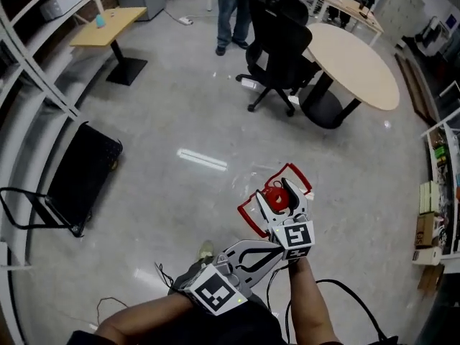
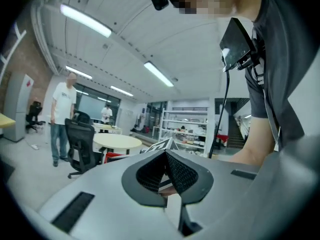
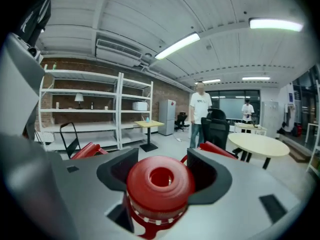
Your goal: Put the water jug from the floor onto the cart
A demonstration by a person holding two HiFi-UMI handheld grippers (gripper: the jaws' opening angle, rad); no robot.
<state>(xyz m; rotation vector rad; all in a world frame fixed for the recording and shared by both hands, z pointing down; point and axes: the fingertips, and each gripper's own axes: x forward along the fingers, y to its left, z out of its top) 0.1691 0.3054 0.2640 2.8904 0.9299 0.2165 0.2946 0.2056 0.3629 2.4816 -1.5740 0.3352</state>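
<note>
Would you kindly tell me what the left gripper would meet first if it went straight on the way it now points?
Probably the right gripper, clamped on the jug's red cap: the left gripper, jaws together, aims at its marker cube close ahead, though depth is hard to judge.

The red-capped water jug point(image 1: 277, 199) is gripped at its cap by the right tool point(image 3: 159, 170), well apart from the black cart point(image 1: 85, 175).

**Open floor over to the cart**

Bare floor point(image 1: 194, 135) lies open between the right gripper point(image 1: 281, 196), clamped on the jug's red cap point(image 1: 276, 201), and the cart point(image 1: 85, 172) at left. A shelf frame point(image 1: 43, 72) crowds the cart's far side; office chair point(image 1: 280, 45) and round table point(image 1: 356, 63) stand well apart
</note>
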